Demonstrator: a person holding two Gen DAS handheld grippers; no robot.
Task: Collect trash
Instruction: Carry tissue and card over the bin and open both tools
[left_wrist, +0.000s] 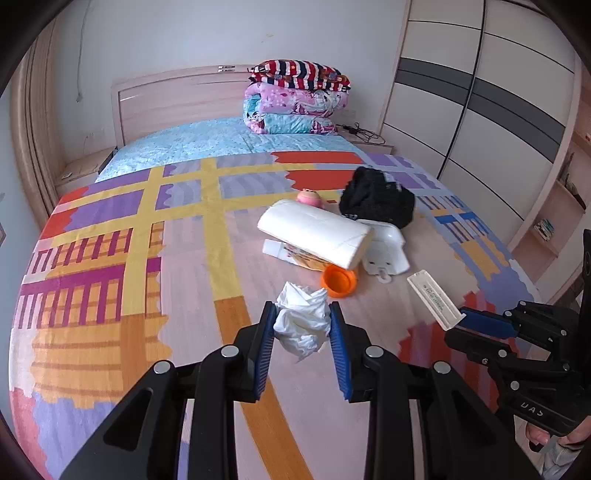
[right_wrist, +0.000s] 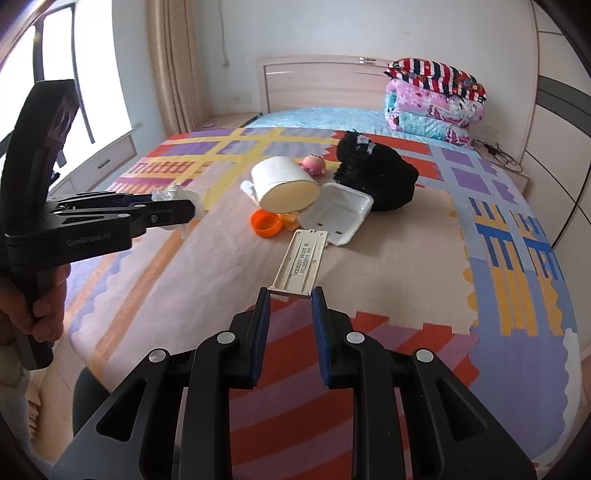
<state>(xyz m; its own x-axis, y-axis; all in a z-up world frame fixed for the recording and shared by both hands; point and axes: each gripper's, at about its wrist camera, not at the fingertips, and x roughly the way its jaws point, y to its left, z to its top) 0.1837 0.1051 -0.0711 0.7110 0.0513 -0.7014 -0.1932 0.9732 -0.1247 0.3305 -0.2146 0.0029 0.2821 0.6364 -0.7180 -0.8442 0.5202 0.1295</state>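
My left gripper is shut on a crumpled white tissue and holds it above the bed; it also shows in the right wrist view. My right gripper is shut on the near end of a flat white plastic strip with a printed label, also seen in the left wrist view. On the bedspread lie a white paper roll, an orange cap, a white plastic box, a tube under the roll, a black cloth bundle and a pink toy.
The bed has a colourful patterned spread. Folded quilts are stacked at the headboard. A sliding wardrobe stands to the right, a window with a curtain to the left. A nightstand with cables is beside the bed.
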